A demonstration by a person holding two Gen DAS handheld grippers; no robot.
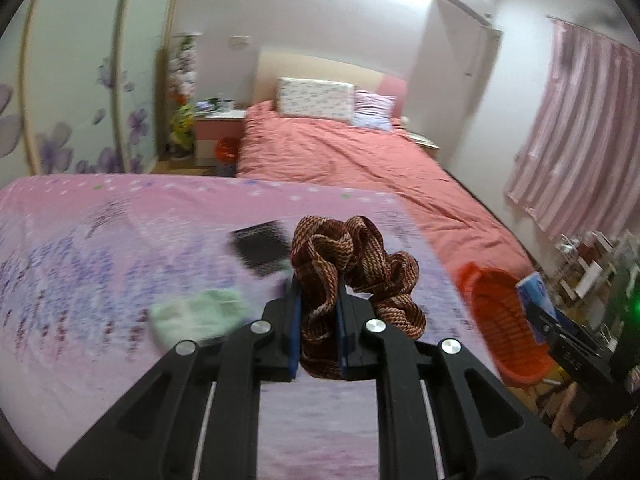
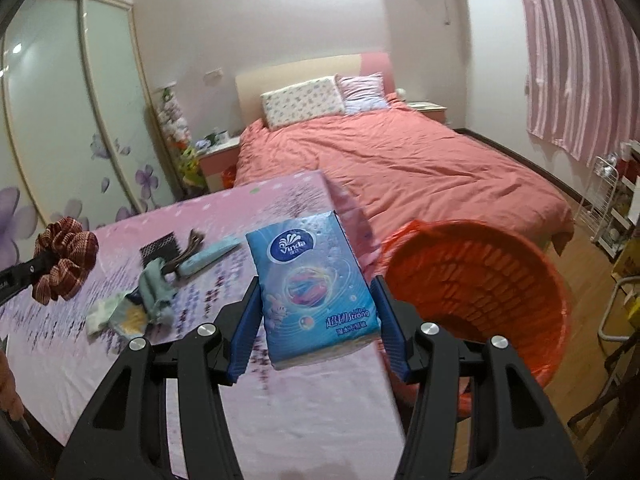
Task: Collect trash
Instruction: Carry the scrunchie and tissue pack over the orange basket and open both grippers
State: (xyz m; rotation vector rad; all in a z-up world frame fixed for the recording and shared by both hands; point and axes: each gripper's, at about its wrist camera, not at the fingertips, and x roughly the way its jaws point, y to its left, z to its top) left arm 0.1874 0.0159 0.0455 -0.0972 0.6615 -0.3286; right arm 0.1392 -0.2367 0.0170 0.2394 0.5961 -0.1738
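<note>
My left gripper (image 1: 318,308) is shut on a bunched red-brown woven strap (image 1: 352,256) and holds it above the pink flowered table (image 1: 120,240). In the right wrist view the left gripper (image 2: 40,268) and strap (image 2: 64,258) show at the far left. My right gripper (image 2: 316,312) is shut on a blue Vinda tissue pack (image 2: 312,276), held over the table's right edge beside the orange bin (image 2: 480,280). The bin (image 1: 500,320) and the tissue pack (image 1: 534,292) also show at the right of the left wrist view.
On the table lie a black patterned card (image 2: 160,246), a brown strap with a light blue folded item (image 2: 208,254), a teal cloth (image 2: 154,288) and pale green wrappers (image 2: 104,310). A red bed (image 2: 400,160) lies behind. A white wire rack (image 2: 608,208) stands at the right.
</note>
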